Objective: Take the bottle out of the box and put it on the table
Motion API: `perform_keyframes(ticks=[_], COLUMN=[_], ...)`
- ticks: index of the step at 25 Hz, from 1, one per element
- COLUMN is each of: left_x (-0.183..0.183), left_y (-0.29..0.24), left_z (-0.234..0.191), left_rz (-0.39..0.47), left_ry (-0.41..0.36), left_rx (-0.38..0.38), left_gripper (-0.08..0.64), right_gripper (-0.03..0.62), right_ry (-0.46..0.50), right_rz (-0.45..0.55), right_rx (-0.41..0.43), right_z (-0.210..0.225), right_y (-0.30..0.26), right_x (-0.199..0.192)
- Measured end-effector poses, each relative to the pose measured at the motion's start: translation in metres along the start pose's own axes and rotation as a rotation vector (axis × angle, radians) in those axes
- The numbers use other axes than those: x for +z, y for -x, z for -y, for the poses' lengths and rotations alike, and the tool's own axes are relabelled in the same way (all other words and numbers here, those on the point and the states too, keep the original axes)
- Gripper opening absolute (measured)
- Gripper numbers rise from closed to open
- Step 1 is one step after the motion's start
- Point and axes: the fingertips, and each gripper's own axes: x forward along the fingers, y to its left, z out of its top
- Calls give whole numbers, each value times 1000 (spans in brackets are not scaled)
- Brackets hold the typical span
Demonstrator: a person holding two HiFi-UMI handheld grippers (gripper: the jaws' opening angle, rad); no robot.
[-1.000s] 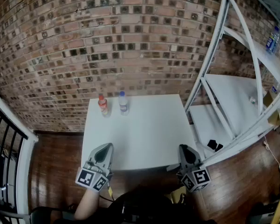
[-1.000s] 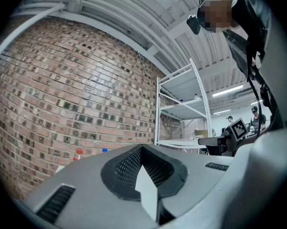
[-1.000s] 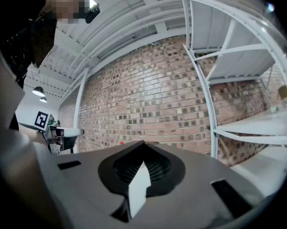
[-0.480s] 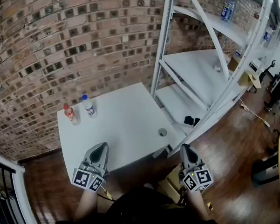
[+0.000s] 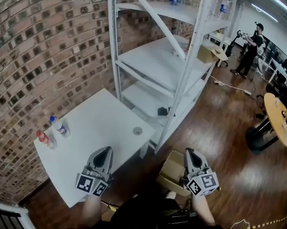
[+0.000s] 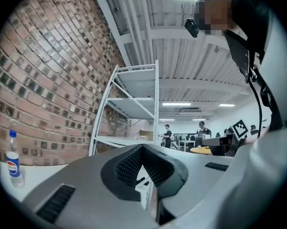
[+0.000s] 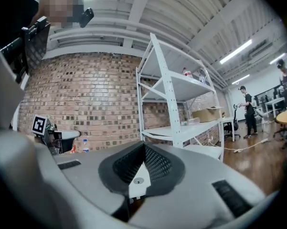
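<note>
Two bottles stand at the far left corner of the white table (image 5: 95, 132): a clear one with a blue cap (image 5: 59, 126) and a red one (image 5: 44, 138). The blue-capped bottle (image 6: 12, 159) also shows in the left gripper view, and both appear small in the right gripper view (image 7: 84, 146). An open cardboard box (image 5: 172, 168) sits on the floor beside the table; its inside is not visible. My left gripper (image 5: 106, 150) hangs over the table's near edge, shut and empty. Over the box, my right gripper (image 5: 190, 152) is also shut and empty.
A tall white shelf rack (image 5: 181, 56) stands right of the table, with bottles on top, a cardboard box (image 5: 207, 54) and a black object (image 5: 163, 111) low down. A small round thing (image 5: 137, 131) lies on the table. A round table (image 5: 279, 125) and a person (image 5: 252, 46) are far right.
The head view has swung to the right: the table and bottles slid to the left, and the shelf rack and floor box came into view. Both grippers stayed shut.
</note>
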Motion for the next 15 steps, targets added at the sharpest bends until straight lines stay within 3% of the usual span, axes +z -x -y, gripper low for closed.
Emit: perform_keyframes(ticks=[8,15], left_x=[-5,-21], left_y=[-69,-131], left_z=[85,166], left_rz=[9,-5], left_ry=[25,33], left_rx=[-172,-267], left_gripper=[2,2], right_gripper=[2,2], right_ry=[-1,4], right_rz=[7,18], right_rx=[-133,-194], right_z=[72,147], right_y=[61,99], right_x=[14,25])
